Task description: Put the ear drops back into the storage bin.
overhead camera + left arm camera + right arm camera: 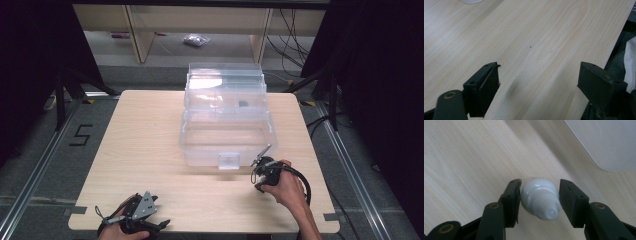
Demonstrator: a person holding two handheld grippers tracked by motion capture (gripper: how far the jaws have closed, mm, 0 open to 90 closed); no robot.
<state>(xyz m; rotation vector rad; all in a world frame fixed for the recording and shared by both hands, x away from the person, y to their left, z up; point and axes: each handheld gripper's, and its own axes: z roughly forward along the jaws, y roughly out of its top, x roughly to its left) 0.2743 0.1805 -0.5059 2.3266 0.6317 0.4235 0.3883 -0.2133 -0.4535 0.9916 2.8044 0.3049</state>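
Right tongs clasp white bottle, base hidden.

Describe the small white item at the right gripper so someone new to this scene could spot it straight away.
Start at the clear plastic storage box standing open on the wooden table. Just off its front right corner sits the right gripper. Between its black jaws lies a small white bottle with a ribbed collar and a narrow nozzle tip, the one white rounded thing on the bare wood.
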